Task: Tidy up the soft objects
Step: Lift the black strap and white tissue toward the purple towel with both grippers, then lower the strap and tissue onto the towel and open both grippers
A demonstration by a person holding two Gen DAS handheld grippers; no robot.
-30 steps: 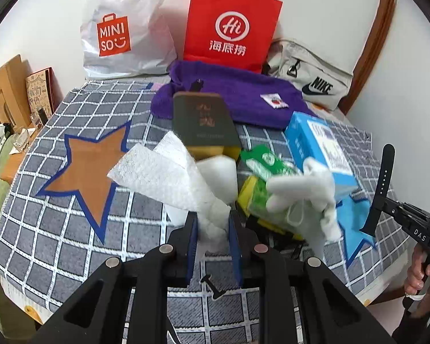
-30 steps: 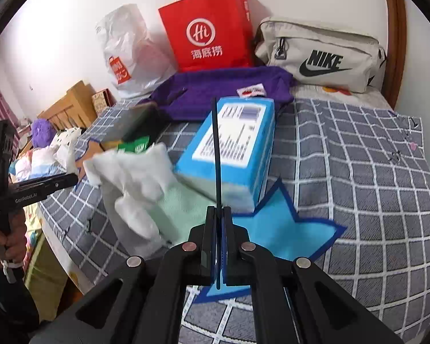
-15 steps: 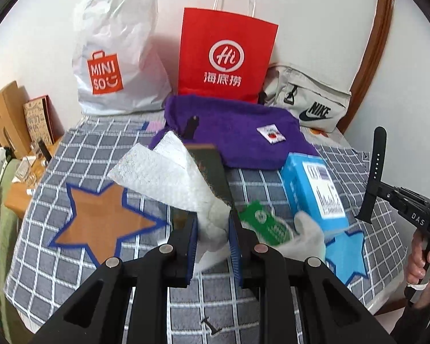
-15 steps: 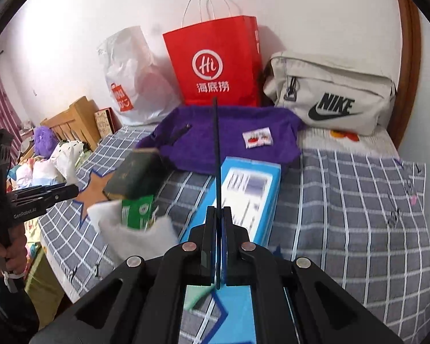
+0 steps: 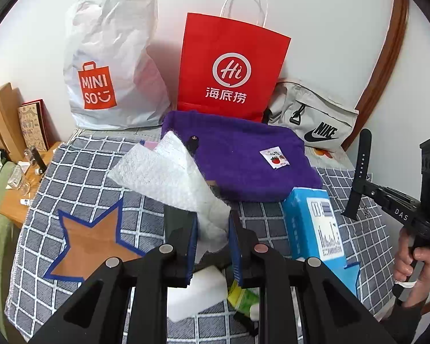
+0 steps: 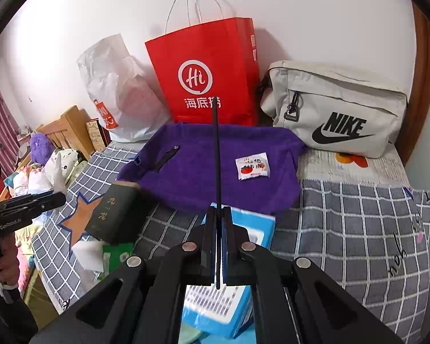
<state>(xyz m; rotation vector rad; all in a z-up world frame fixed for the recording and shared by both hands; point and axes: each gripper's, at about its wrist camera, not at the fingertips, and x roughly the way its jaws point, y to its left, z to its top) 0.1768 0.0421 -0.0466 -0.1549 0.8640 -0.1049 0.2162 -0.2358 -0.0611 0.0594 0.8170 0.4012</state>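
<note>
while raised over bed (image 5: 80, 172) | left gripper (image 5: 212, 235) clamps foam sheet (image 5: 169, 177)

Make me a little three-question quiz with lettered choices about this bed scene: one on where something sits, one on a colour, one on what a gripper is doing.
1. Where does the small tomato-print packet lie?
A. on the purple towel
B. inside the red bag
C. on the orange star

2. What colour is the Hi paper bag by the wall?
A. white
B. red
C. blue

3. What is the left gripper doing?
A. hanging open with nothing in it
B. clamped on the Nike bag
C. shut on a white foam sheet

Answers:
1. A, the packet rests on top of the purple towel, apart from both bags.
2. B, its whole front is red with a white logo.
3. C, the white foam sheet is pinched between the two fingers and fans out above them.
</note>
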